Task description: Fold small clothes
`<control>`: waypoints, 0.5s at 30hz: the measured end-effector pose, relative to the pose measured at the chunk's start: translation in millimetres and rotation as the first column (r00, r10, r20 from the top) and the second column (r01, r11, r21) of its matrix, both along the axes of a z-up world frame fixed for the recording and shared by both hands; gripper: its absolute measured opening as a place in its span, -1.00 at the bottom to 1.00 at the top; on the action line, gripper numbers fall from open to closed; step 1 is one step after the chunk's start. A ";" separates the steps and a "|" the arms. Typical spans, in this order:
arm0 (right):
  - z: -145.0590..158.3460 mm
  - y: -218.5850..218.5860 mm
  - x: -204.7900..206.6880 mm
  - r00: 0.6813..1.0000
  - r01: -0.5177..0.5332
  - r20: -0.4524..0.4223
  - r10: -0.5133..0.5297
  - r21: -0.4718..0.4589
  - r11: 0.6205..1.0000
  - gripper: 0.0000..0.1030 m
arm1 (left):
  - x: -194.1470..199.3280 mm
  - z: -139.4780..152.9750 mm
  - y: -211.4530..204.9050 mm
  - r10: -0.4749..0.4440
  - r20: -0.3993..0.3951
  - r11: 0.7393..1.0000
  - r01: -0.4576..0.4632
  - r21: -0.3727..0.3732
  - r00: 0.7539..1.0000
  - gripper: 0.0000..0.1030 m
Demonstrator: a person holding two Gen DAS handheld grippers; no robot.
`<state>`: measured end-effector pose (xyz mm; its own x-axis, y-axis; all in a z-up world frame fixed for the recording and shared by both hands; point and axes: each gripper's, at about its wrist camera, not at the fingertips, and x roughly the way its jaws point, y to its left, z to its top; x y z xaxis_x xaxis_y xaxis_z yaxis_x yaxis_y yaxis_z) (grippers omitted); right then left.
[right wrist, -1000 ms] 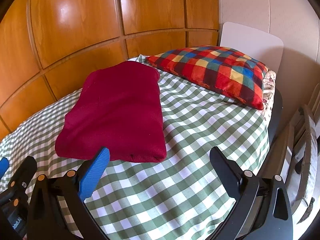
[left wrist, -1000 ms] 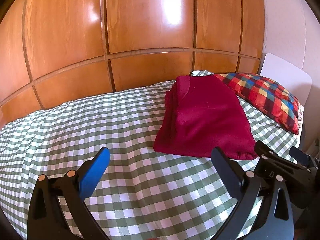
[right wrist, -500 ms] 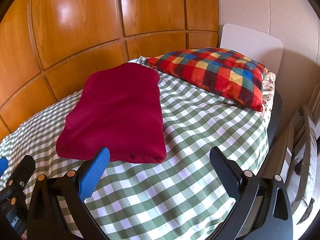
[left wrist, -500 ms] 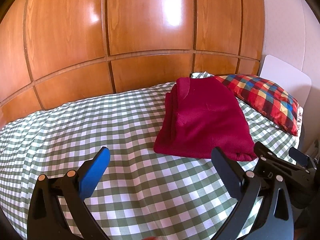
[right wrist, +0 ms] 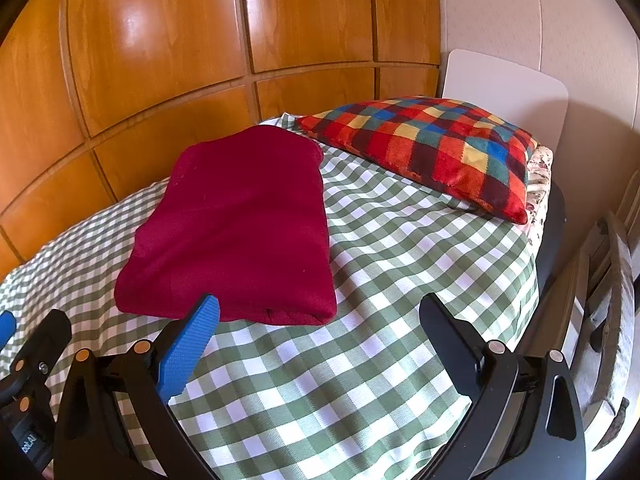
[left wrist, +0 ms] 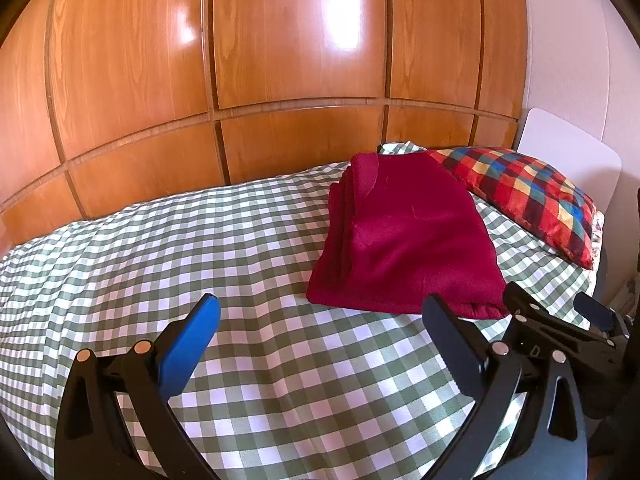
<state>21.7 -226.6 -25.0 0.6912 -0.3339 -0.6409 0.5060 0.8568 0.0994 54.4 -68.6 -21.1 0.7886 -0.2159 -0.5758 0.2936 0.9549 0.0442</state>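
Both the left gripper [left wrist: 320,316] and the right gripper [right wrist: 320,316] hang spread wide and empty above the green checked bedspread [left wrist: 200,248], just short of the folded red garment [right wrist: 240,220] beside the plaid pillow [right wrist: 432,140].

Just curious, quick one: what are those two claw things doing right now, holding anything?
Left gripper: open, holding nothing.
Right gripper: open, holding nothing.

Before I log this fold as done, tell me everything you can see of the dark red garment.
The dark red garment lies folded into a thick, neat rectangle with stacked layers showing along one edge. It looks like soft fleece or knit. It rests flat on the green checked bedspread; neither open gripper touches it.
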 end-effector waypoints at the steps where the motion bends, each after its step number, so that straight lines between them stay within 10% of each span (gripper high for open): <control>1: -0.1 -0.1 0.2 1.000 -0.001 -0.002 0.001 0.002 1.000 0.93 | -0.2 0.0 0.3 0.003 0.003 1.000 -0.003 -0.001 1.000 0.96; 15: -2.8 -3.0 1.2 1.000 0.012 -0.001 -0.012 0.003 1.000 0.93 | 4.9 -9.8 5.2 0.033 -0.036 0.999 -0.033 0.000 0.999 0.96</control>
